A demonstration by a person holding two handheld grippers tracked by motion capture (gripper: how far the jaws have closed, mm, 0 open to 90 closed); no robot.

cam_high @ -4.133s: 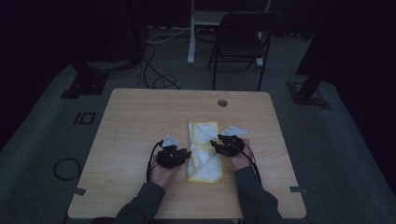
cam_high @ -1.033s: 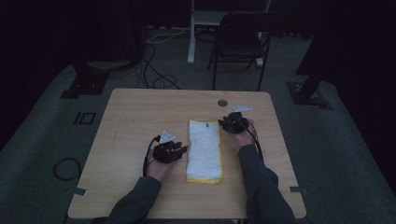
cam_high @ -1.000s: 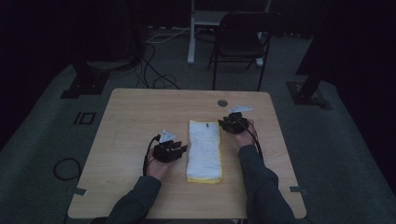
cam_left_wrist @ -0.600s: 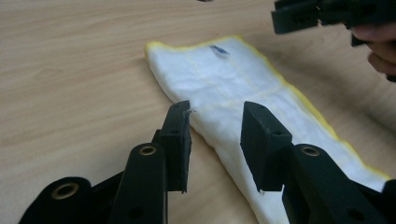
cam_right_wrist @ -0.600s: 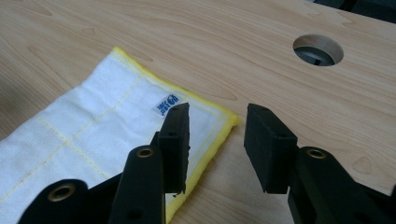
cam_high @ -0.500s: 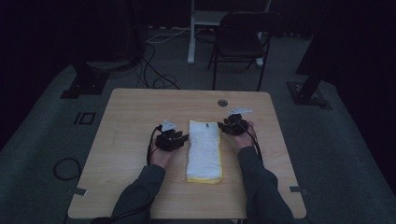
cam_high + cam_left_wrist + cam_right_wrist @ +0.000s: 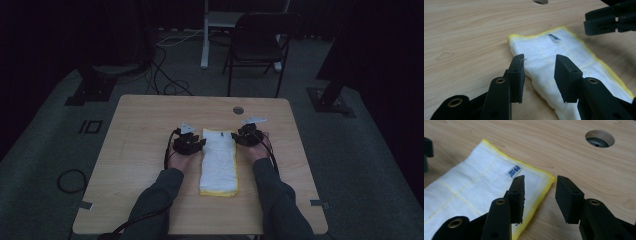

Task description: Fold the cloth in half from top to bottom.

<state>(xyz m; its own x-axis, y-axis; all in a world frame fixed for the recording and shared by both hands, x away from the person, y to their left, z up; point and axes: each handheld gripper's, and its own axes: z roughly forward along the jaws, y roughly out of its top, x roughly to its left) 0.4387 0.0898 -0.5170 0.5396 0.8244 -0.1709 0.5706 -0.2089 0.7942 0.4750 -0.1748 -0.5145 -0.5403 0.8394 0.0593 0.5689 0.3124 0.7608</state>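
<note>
Both the left gripper (image 7: 539,75) and right gripper (image 7: 539,195), jaws just opening, apparently straddle the cloth's (image 7: 218,161) far corners untouched.

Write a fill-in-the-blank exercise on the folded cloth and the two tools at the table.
1. The folded white cloth has a ____ hem.
2. The left tool has its jaws open over the cloth's ____ edge.
3. The small label on the cloth bears ____ print.
4. The round hole lies in the ____ table.

Missing words: yellow; left; blue; wooden

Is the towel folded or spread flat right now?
Folded: the towel lies as a narrow strip, and the left gripper view shows stacked layers along its edge.
</note>
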